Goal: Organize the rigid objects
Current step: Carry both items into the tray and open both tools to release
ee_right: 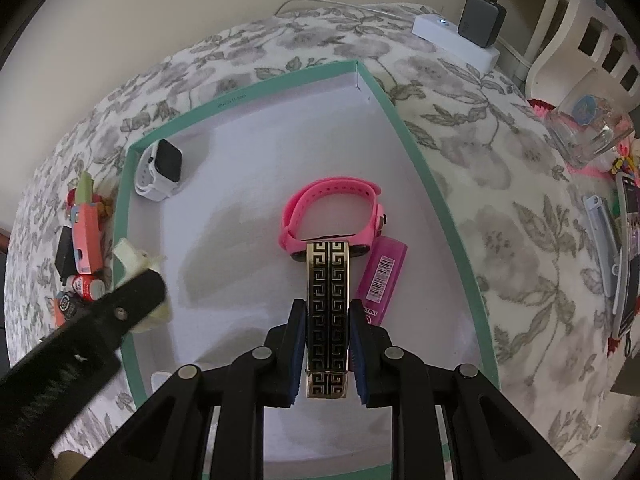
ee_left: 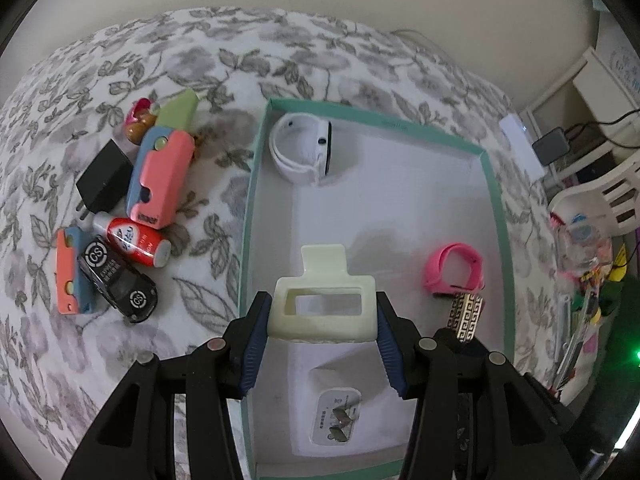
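**Cream frame and gold-patterned bar both held over the teal box**

Cream frame (ee_left: pixel 325 307), a rectangular rubbery piece with a window and a tab, sits clamped between the left gripper (ee_left: pixel 323 334) pads above the near-left floor of the teal-rimmed box (ee_left: pixel 498 216). The right gripper (ee_right: pixel 329 346) is closed on a gold-and-black patterned bar (ee_right: pixel 329 312), whose far end reaches the pink watch (ee_right: pixel 334 212).

To set both down well, I would lower each until it rests on the box floor before opening, keep the frame clear of the left wall, and place the bar beside the pink watch, not on top of it.

Only the right wrist view shows the magenta lighter (ee_right: pixel 385 276) just beside the bar. Only the left wrist view shows clearly the pile still outside on the floral cloth (ee_left: pixel 208 80): black toy car (ee_left: pixel 118 284), red bottle (ee_left: pixel 134 242), black charger (ee_left: pixel 103 180), pink-and-blue case (ee_left: pixel 160 178). The white smartwatch (ee_left: pixel 302 148) lies in the far-left corner.
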A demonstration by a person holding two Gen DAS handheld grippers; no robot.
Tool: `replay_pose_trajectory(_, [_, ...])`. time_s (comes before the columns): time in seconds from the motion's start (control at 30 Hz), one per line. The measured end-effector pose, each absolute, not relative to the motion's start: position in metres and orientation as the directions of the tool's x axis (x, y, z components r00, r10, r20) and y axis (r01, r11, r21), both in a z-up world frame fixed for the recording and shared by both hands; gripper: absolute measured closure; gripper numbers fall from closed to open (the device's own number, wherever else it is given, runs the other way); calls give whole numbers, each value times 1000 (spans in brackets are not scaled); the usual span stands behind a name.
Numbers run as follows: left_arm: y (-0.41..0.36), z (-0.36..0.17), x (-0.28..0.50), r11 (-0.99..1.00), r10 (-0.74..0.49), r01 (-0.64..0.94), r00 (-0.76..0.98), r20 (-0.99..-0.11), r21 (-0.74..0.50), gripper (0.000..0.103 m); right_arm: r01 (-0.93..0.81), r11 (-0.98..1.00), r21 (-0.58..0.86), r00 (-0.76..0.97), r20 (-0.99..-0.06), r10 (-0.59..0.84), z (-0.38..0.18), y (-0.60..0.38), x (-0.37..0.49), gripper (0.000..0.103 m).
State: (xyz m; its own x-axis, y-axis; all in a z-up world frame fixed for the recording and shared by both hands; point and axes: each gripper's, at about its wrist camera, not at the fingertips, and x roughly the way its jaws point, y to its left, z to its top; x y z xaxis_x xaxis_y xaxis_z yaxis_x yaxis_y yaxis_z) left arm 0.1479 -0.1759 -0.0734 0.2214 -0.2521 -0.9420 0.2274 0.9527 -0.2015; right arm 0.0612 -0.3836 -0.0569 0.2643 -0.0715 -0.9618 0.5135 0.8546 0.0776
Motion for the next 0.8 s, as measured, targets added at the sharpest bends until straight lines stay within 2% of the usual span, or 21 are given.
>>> replay_pose_trajectory(0.33, [-175,-85,150,957,-240,208,179,-954,-201,51,518,852,79,255,-965,-65,-56,-383,63,79])
replay_pose_trajectory(0.47, [-174,-78,150,953,-258,208,190,-947,-218,42,517,852,86,274,-959,-69,-48,-384,63,79])
replay_pose_trajectory(0.63, [-168,-70,153,950,-283,191,190,-940,-247,40,509,857,78,313,-944,-99,-32,-380,62,76])
replay_pose_trajectory(0.73, [-164,-60,153,950,-289,186,213,-933,-252,38,505,860,77,345,-931,-119,-18,-378,62,69])
replay_pose_trajectory(0.8, [-161,-52,152,952,-285,183,235,-929,-246,29,502,861,80,367,-921,-128,-10,-377,61,67])
